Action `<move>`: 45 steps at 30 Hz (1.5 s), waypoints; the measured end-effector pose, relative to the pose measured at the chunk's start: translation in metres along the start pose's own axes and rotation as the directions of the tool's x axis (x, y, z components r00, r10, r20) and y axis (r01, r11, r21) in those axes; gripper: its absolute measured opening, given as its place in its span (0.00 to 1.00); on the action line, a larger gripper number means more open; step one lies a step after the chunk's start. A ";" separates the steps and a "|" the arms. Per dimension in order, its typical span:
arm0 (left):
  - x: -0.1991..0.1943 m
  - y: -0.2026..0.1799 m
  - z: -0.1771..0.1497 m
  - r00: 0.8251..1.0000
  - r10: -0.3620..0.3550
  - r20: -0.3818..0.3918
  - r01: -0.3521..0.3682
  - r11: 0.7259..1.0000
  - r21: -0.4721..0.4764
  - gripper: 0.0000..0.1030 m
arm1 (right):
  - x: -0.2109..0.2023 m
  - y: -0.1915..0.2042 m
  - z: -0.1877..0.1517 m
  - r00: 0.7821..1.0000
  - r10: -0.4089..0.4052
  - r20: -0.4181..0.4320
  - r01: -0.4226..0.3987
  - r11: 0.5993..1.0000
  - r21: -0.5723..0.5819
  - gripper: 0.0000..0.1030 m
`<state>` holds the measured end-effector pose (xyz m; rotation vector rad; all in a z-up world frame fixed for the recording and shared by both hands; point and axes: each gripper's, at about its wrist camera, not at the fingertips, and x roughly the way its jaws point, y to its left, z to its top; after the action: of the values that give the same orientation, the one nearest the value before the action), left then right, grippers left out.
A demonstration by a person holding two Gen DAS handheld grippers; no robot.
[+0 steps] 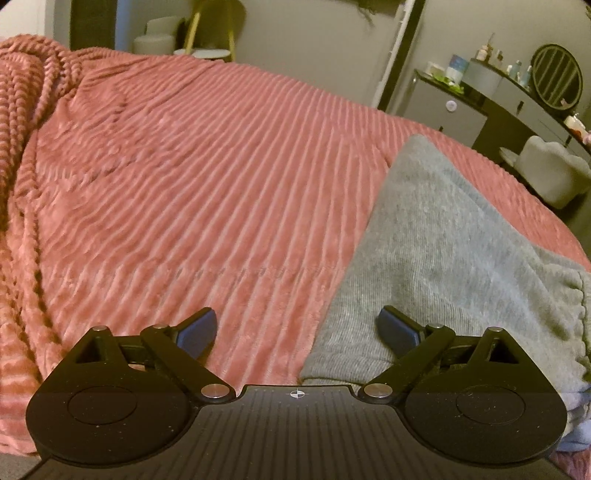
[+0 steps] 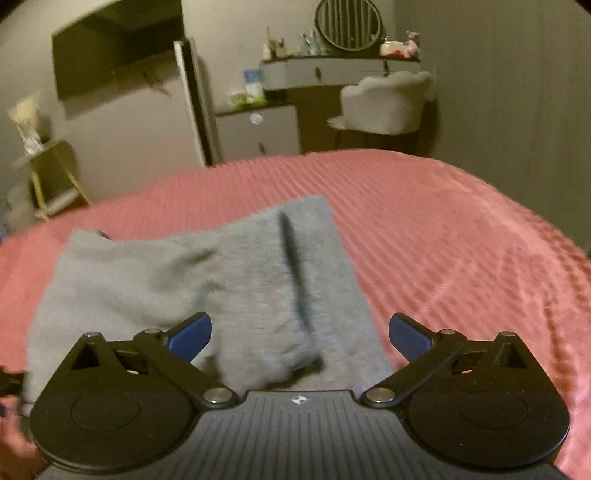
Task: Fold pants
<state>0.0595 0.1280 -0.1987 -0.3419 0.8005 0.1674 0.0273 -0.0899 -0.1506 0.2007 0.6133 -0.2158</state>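
Note:
Grey pants (image 2: 166, 280) lie folded on a pink ribbed blanket (image 2: 461, 240), with a dark crease running along the upper layer. In the left wrist view the pants (image 1: 443, 258) fill the right side, with a gathered waistband at the far right edge. My left gripper (image 1: 297, 328) is open and empty, just above the pants' left edge. My right gripper (image 2: 299, 332) is open and empty, over the near end of the pants. Both have blue pads.
The blanket (image 1: 184, 184) covers the whole bed and is bunched at the left. Beyond the bed stand a white chair (image 2: 384, 103), a vanity with a round mirror (image 2: 349, 24), a small grey cabinet (image 2: 258, 129) and a yellow-legged side table (image 2: 51, 173).

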 end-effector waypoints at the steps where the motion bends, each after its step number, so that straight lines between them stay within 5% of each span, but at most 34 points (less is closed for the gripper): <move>1: 0.000 0.001 0.000 1.000 0.000 -0.001 0.000 1.000 -0.002 0.96 | -0.004 0.002 -0.004 0.999 0.034 -0.007 -0.034 0.999 0.006 0.99; 4: -0.001 0.001 0.000 1.000 0.001 -0.001 -0.001 1.000 -0.006 0.96 | -0.013 0.019 -0.015 0.997 0.077 -0.019 -0.078 0.995 -0.066 1.00; 10: -0.001 0.000 -0.001 1.000 0.006 -0.001 -0.006 1.000 -0.002 0.96 | -0.011 0.045 -0.033 0.999 -0.040 -0.034 0.028 0.951 -0.309 1.00; 19: -0.003 -0.002 -0.002 1.000 0.024 0.002 -0.024 1.000 0.019 0.97 | -0.011 0.000 -0.027 0.993 -0.032 -0.115 0.030 0.999 -0.019 1.00; 27: -0.004 -0.002 -0.003 0.999 0.032 -0.005 -0.032 0.999 0.022 0.97 | -0.024 0.012 -0.026 0.993 -0.095 -0.076 0.084 0.987 -0.139 1.00; 34: -0.006 0.001 -0.002 0.999 0.022 -0.025 -0.021 1.000 0.007 0.97 | -0.009 -0.014 -0.024 0.985 -0.019 -0.170 0.029 0.998 0.054 1.00; 45: -0.003 0.002 -0.003 0.999 0.019 -0.039 -0.019 1.000 0.003 0.97 | -0.003 -0.009 -0.031 0.993 0.007 -0.116 -0.005 1.000 0.012 1.00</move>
<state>0.0551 0.1288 -0.1991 -0.3358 0.8428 0.1781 0.0056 -0.0902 -0.1743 0.2279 0.7269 -0.2030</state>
